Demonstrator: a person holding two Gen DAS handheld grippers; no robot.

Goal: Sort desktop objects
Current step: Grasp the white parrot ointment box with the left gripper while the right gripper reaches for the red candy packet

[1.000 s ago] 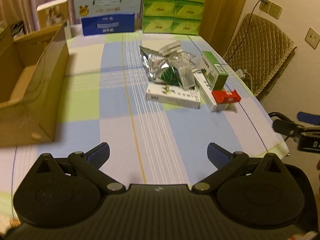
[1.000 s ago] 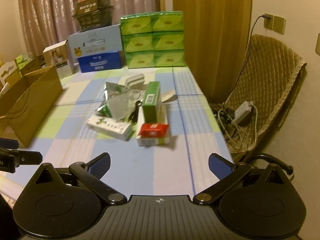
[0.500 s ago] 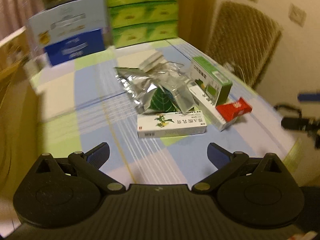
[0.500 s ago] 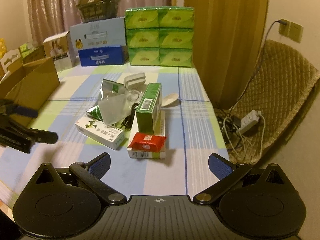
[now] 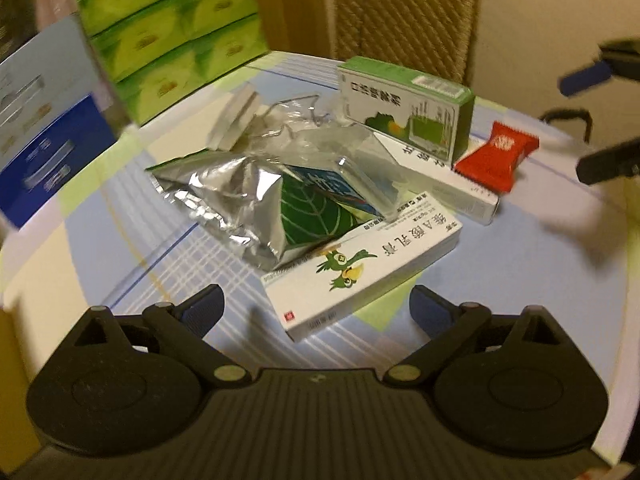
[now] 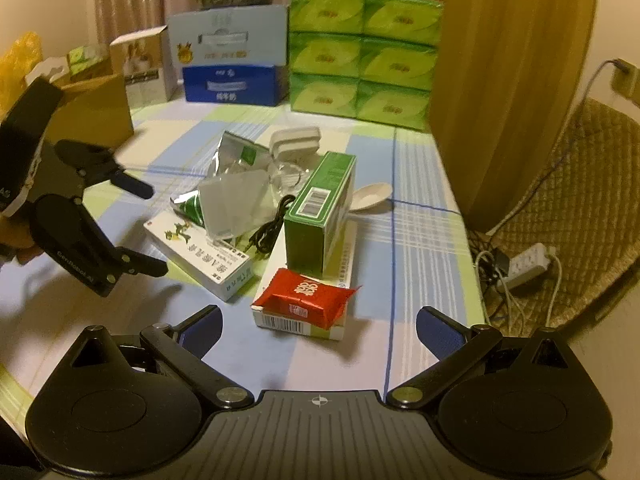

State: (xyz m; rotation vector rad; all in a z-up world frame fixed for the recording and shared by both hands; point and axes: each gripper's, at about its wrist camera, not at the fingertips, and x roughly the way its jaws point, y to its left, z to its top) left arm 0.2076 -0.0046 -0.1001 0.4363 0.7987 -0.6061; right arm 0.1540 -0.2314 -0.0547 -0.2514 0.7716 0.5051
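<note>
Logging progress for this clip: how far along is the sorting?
Nothing looks sorted yet. Both grippers, left and right, are open and hold nothing. The parrot box, foil bag, green box and red packet are still piled together on the table.

Green tissue packs [image 6: 363, 56] beside curtain [image 6: 508, 80], wicker chair [image 6: 576, 216]
</note>
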